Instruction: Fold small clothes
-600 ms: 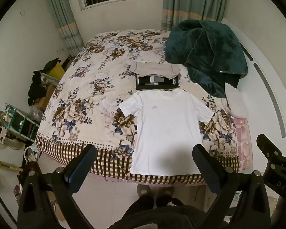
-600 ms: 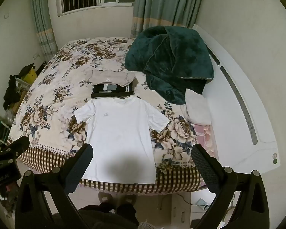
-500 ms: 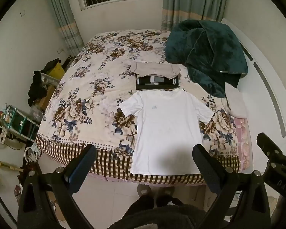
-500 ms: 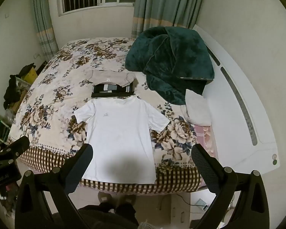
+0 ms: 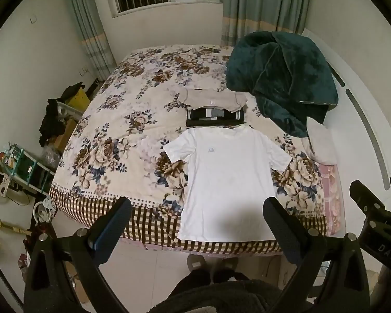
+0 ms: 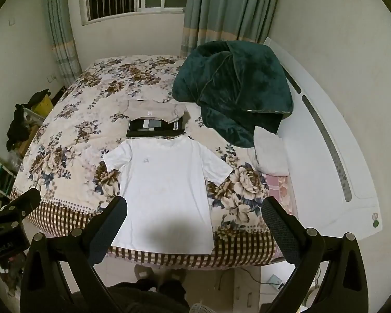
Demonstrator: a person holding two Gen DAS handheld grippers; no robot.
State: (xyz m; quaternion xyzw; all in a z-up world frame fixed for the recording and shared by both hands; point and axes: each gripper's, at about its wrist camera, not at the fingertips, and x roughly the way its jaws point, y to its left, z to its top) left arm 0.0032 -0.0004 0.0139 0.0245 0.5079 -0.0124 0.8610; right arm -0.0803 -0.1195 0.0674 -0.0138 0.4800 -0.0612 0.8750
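A white T-shirt (image 5: pixel 226 180) lies flat, face up, on the floral bed, hem at the near edge; it also shows in the right wrist view (image 6: pixel 164 190). Beyond its collar lie a folded black garment (image 5: pixel 215 117) and a folded beige one (image 5: pixel 213 100). My left gripper (image 5: pixel 196 224) is open and empty, held high above the bed's near edge. My right gripper (image 6: pixel 194 220) is open and empty, also above the shirt's hem. Neither touches the cloth.
A dark green blanket (image 5: pixel 281 83) is heaped at the bed's far right, with a pale pillow (image 5: pixel 318 140) next to it. A white curved headboard (image 6: pixel 325 135) runs along the right. Clutter and a shelf (image 5: pixel 20 164) stand on the floor to the left.
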